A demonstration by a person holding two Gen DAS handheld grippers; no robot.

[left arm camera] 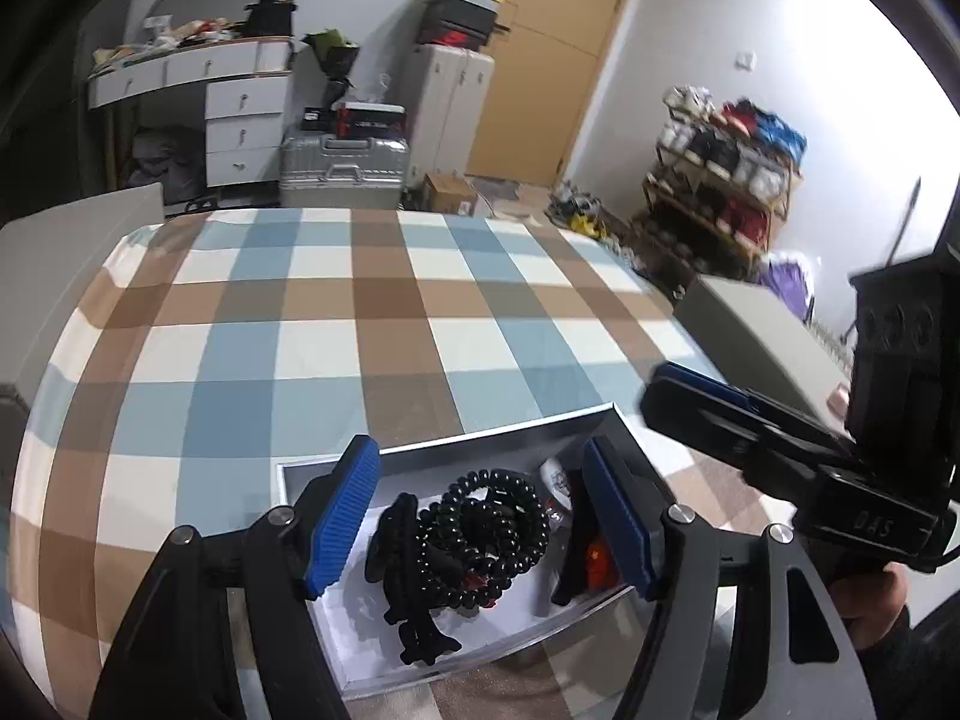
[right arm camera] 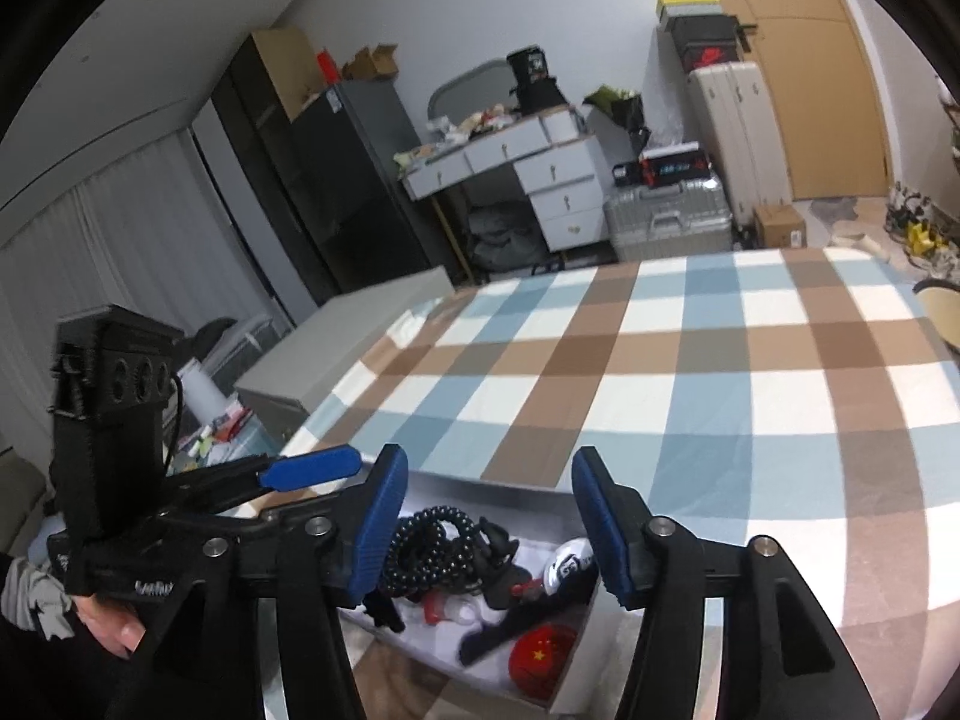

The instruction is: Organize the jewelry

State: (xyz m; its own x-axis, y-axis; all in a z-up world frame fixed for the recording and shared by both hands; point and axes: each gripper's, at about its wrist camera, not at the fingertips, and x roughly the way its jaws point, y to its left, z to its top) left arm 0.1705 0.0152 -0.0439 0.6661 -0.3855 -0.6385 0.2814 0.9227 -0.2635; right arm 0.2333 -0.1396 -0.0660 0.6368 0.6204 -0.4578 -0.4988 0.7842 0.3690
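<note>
A shallow white box (left arm camera: 336, 468) lies on the checked tablecloth near the front edge. It holds a coil of black bead strings (left arm camera: 480, 534), a black clip-like piece (left arm camera: 420, 642), a white badge (left arm camera: 555, 480) and a red item (left arm camera: 600, 564). My left gripper (left arm camera: 480, 516) is open, its blue pads either side of the beads, above the box. My right gripper (right arm camera: 486, 528) is open above the same box (right arm camera: 576, 660), where the beads (right arm camera: 429, 546), white badge (right arm camera: 567, 561) and a red round badge with yellow stars (right arm camera: 543, 657) show. The right gripper also shows in the left wrist view (left arm camera: 678, 390).
The table (left arm camera: 372, 312) has a blue, brown and white checked cloth. Behind it stand a white desk with drawers (left arm camera: 240, 114), silver suitcases (left arm camera: 342, 168), a shoe rack (left arm camera: 726, 180) and a wooden door (left arm camera: 552, 60). A grey bench (right arm camera: 336, 354) sits left of the table.
</note>
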